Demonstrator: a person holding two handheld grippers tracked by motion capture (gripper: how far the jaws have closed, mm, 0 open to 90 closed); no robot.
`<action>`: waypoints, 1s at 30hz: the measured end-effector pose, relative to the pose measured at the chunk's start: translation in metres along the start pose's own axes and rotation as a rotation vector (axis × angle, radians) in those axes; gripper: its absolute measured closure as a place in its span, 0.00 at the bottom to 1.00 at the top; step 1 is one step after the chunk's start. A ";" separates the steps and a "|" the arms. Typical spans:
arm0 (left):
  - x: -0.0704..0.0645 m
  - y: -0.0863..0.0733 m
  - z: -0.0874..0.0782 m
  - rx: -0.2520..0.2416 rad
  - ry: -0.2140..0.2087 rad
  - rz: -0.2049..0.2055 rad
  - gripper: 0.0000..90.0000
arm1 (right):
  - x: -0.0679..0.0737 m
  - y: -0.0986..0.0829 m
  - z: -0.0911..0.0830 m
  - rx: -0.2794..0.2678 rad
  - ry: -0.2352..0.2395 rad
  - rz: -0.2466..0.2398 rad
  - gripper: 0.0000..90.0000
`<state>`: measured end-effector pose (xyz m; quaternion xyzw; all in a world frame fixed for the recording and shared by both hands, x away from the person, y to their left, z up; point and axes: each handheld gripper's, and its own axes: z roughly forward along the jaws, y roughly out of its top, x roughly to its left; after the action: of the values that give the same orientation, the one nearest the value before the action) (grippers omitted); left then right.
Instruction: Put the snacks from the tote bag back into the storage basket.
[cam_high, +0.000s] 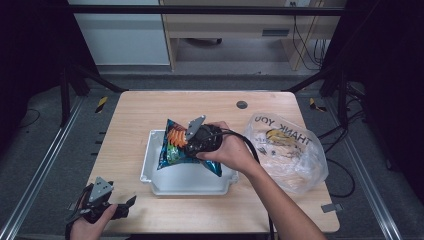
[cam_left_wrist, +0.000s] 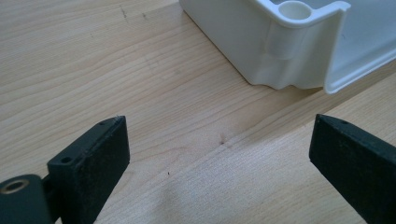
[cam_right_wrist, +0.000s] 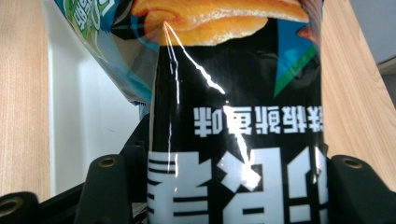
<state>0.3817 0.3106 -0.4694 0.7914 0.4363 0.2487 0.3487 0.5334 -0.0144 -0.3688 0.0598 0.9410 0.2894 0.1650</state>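
A snack bag (cam_high: 172, 147), blue and black with orange chips printed on it, hangs over the white plastic tray (cam_high: 150, 172) in the middle of the table. My right gripper (cam_high: 192, 142) is shut on this snack bag (cam_right_wrist: 236, 130), whose glossy black face stands between the two jaws, above the tray's white floor (cam_right_wrist: 93, 112). My left gripper (cam_high: 122, 205) rests at the table's front left corner, open, with bare wood between its fingers (cam_left_wrist: 93, 158). The tray's corner (cam_left_wrist: 299, 42) lies just ahead of it.
A clear plastic shopping bag (cam_high: 287, 150) printed "THANK YOU" lies on the right part of the table with something inside. A small round grommet (cam_high: 242, 104) sits near the far edge. Dark frame posts stand around the wooden table (cam_high: 135, 115).
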 end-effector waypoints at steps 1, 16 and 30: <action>0.000 0.000 0.000 0.000 0.000 0.000 0.05 | 0.001 0.000 0.001 0.002 0.003 -0.003 0.46; 0.000 0.001 -0.001 -0.004 -0.003 0.000 0.05 | 0.007 -0.003 0.013 0.016 0.025 -0.024 0.46; 0.000 0.001 -0.002 -0.008 -0.002 -0.001 0.05 | 0.011 -0.010 0.025 0.030 0.047 -0.026 0.46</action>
<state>0.3812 0.3110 -0.4676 0.7901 0.4351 0.2494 0.3523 0.5317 -0.0071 -0.3974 0.0433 0.9496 0.2742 0.1456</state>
